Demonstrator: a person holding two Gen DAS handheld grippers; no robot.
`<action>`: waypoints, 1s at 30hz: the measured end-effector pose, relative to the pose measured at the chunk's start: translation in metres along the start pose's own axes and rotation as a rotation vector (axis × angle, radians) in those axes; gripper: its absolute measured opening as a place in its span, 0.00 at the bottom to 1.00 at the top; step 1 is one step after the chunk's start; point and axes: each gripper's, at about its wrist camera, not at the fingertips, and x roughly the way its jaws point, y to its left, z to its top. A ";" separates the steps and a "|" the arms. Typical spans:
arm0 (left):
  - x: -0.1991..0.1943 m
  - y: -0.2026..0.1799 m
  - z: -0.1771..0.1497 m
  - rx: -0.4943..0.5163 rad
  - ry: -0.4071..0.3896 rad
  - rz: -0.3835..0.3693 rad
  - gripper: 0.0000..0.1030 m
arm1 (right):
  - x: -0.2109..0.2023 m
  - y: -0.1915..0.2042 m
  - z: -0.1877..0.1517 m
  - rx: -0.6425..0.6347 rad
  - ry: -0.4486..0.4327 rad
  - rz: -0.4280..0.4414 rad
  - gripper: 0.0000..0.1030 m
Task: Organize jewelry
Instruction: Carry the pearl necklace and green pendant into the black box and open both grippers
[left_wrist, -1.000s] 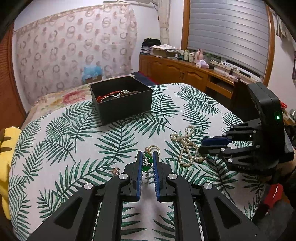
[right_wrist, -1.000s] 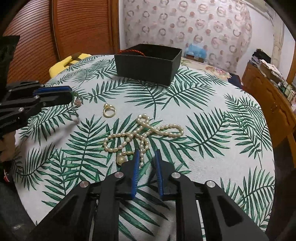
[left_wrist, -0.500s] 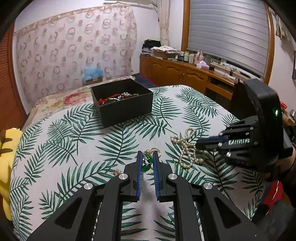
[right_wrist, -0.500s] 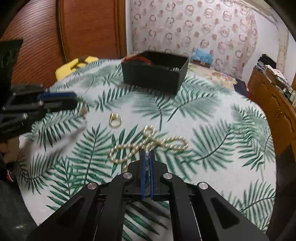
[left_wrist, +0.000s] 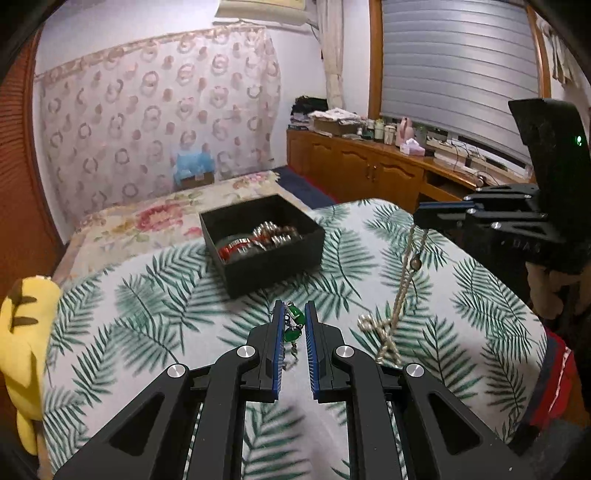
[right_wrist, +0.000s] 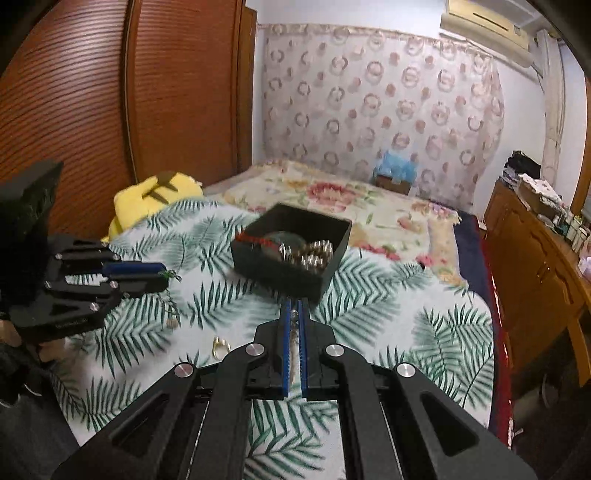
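Note:
A black open box (left_wrist: 260, 242) with jewelry inside stands on the palm-leaf cloth; it also shows in the right wrist view (right_wrist: 291, 249). My left gripper (left_wrist: 293, 315) is shut on a green-stone earring piece (left_wrist: 294, 325) and holds it above the cloth; it also shows in the right wrist view (right_wrist: 164, 275). My right gripper (right_wrist: 293, 308) is shut on the pearl necklace (left_wrist: 400, 295), which hangs from it (left_wrist: 419, 218) down to the cloth. A gold ring (right_wrist: 220, 347) lies on the cloth.
A yellow plush toy (left_wrist: 22, 347) sits at the table's left edge. A flowered bed (right_wrist: 351, 201) lies beyond the table. Wooden cabinets (left_wrist: 369, 170) stand at the right. A small trinket (right_wrist: 171, 323) lies near the ring.
My right gripper has closed on the pearl necklace and lifted it off the cloth. Both grippers have risen and moved toward the black box.

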 end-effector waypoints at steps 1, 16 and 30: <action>0.000 0.001 0.003 -0.001 -0.004 0.003 0.09 | -0.001 -0.001 0.004 -0.001 -0.007 0.000 0.04; 0.015 0.020 0.035 0.009 -0.024 0.057 0.09 | -0.013 -0.001 0.070 -0.055 -0.117 -0.026 0.04; 0.030 0.036 0.062 0.004 -0.025 0.054 0.09 | -0.004 -0.005 0.136 -0.104 -0.170 -0.062 0.04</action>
